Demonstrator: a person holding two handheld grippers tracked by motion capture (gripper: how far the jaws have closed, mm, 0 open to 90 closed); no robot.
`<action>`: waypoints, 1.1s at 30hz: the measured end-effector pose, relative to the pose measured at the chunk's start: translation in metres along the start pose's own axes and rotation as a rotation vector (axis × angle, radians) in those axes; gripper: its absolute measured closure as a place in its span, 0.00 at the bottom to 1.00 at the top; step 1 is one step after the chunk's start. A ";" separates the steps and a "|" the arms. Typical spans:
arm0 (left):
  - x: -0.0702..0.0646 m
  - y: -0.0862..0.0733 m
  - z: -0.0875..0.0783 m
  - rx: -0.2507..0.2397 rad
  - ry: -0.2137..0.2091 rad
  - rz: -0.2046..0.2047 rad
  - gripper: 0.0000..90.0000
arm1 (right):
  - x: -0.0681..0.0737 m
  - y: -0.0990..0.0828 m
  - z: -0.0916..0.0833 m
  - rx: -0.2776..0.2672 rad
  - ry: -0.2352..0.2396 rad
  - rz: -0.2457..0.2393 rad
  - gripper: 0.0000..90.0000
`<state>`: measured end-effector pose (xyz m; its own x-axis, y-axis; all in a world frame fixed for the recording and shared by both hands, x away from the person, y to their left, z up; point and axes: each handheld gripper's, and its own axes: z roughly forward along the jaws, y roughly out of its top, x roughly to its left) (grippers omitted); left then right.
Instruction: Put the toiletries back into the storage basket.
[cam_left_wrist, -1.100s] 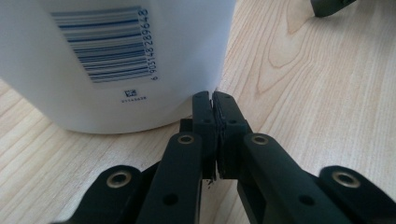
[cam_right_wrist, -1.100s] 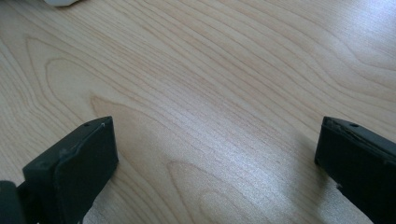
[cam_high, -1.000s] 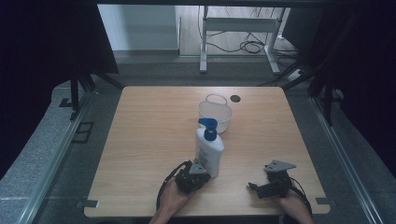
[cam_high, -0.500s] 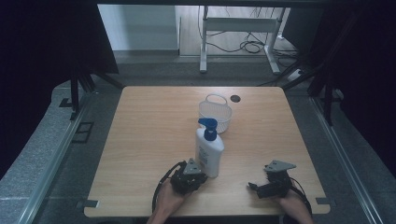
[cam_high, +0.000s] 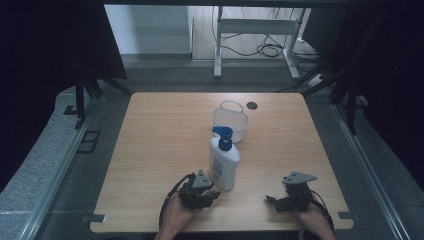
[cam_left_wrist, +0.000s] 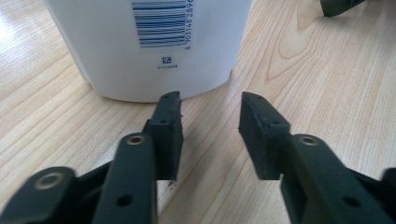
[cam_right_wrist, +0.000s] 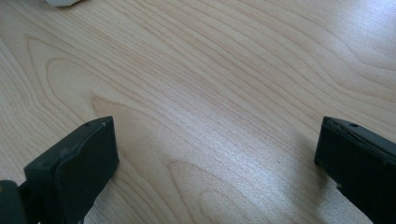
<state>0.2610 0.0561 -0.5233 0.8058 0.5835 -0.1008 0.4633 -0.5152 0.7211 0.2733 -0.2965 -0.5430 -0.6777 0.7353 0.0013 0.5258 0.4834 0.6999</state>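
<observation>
A white pump bottle (cam_high: 224, 164) with a blue pump head stands upright on the wooden table (cam_high: 165, 140), near the front edge. Its barcoded base (cam_left_wrist: 154, 51) rises just beyond my left gripper (cam_left_wrist: 210, 109). That gripper (cam_high: 214, 194) lies low on the table at the bottle's foot; its jaws have just been opening, stand apart and hold nothing. My right gripper (cam_high: 270, 200) rests at the front right, jaws wide open (cam_right_wrist: 212, 140) over bare wood.
A white mesh basket (cam_high: 230, 120) with a handle stands behind the bottle. A dark round hole (cam_high: 251, 105) sits near the table's far edge. Dark curtains flank the table; a white frame and cables lie on the floor beyond.
The left gripper has drawn back a little from the bottle's base. The bottle and the right gripper have stayed put.
</observation>
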 end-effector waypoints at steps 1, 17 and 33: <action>0.000 0.000 -0.001 0.000 0.000 -0.002 0.61 | 0.000 0.000 0.000 0.000 -0.001 0.000 0.00; -0.002 -0.010 -0.007 0.002 0.018 -0.035 0.41 | 0.000 0.000 -0.002 0.005 0.009 -0.012 0.01; -0.003 -0.023 -0.011 0.036 0.056 -0.069 0.28 | 0.002 0.002 -0.006 -0.011 0.001 -0.031 0.06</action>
<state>0.2434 0.0729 -0.5318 0.7501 0.6520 -0.1108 0.5310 -0.4939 0.6885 0.2698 -0.2966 -0.5366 -0.6941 0.7196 -0.0203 0.4985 0.5009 0.7075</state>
